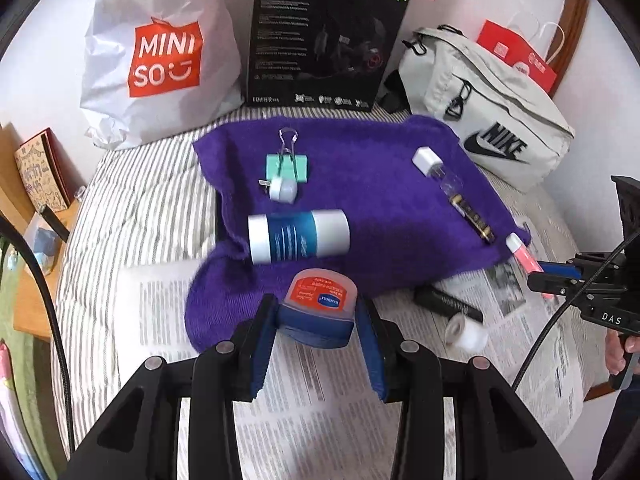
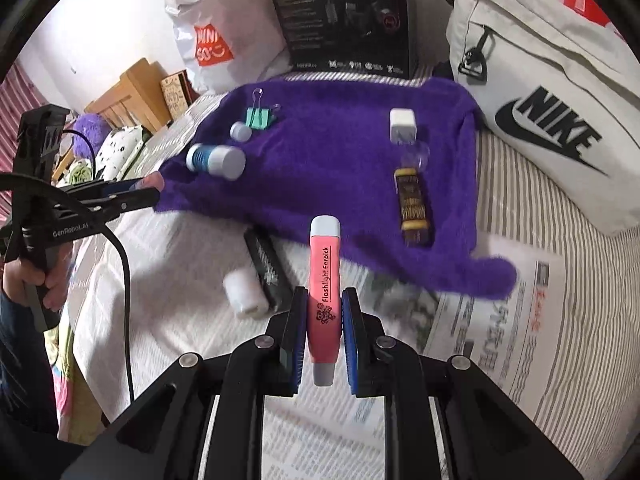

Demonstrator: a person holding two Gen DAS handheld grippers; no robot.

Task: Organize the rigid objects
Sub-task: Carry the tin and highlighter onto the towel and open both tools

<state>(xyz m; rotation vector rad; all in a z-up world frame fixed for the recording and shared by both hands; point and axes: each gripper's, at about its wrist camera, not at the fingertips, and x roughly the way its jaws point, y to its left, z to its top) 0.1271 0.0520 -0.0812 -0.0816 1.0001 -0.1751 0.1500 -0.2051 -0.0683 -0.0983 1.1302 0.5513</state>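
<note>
On the left side, the left tool point(image 1: 316, 320) grips a small blue jar point(image 1: 320, 312) with an orange lid. The two blue pads press on the jar's opposite sides, and the jar hangs just over the near edge of the purple towel point(image 1: 380, 184) that lies on the bed. I judge the jar to be light and stiff, but its rounded plastic wall is probably smooth, so a hold on the lower body, below the lid, seems safer than on the lid itself.

On the towel, from left to right, lie a green binder clip point(image 1: 287, 167), a small white plug point(image 1: 282, 190), a blue and white bottle point(image 1: 298, 237) on its side, and a long clear vial point(image 1: 452, 192) with a white cap. The vial looks fragile and may roll. Near the towel, on the newspaper point(image 2: 500, 340), lie a black tube point(image 2: 267, 270) and a white roll point(image 2: 244, 294), touching each other.

On the right side, the right tool point(image 2: 325, 326) is closed on a pink flashlight earpick point(image 2: 325, 300). Its pads hold the lower half, and the white cap points forward, over the edge of the towel. It seems light and rigid; the narrow body can slip or turn, so a grip near the middle is better.
</note>
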